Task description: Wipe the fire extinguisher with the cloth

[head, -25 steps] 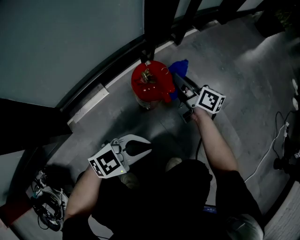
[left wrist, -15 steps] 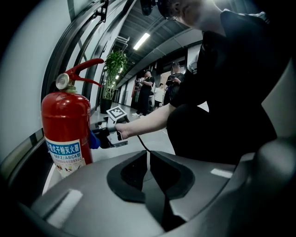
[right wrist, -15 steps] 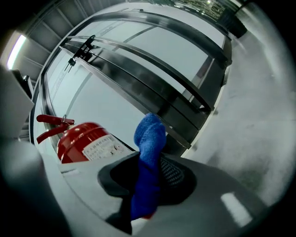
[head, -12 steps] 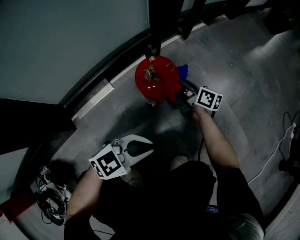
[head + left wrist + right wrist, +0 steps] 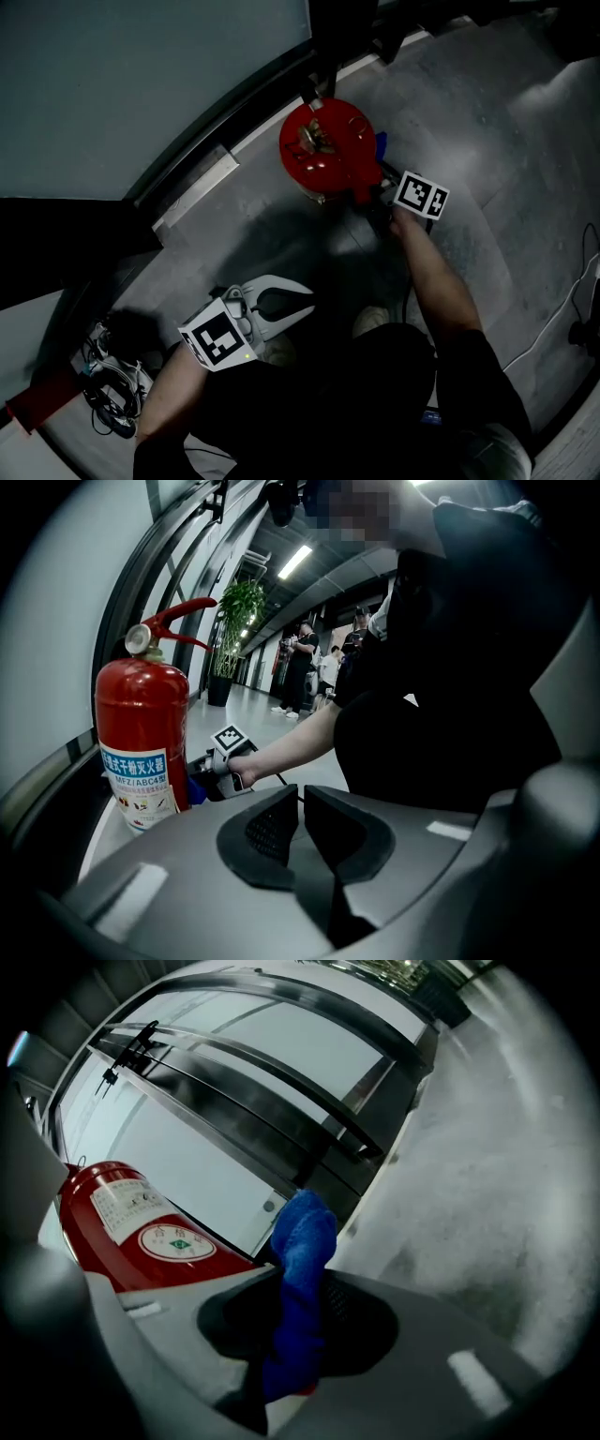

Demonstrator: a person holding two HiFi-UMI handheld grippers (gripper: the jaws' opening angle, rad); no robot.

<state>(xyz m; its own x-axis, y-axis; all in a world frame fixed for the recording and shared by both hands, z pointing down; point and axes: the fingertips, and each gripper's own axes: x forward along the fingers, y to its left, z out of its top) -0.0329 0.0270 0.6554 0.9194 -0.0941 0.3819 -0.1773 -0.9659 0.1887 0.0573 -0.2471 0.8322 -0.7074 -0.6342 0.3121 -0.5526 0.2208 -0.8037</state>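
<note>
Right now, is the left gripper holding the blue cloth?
No, the left gripper has its jaws together on nothing, while the blue cloth is clamped in the right gripper beside the fire extinguisher.

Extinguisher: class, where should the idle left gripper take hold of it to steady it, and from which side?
Likely the red top handle: it is thin enough for jaws, unlike the wide cylinder of the extinguisher. Come from the side facing the left gripper, since the right gripper holds the cloth at its other side.
</note>
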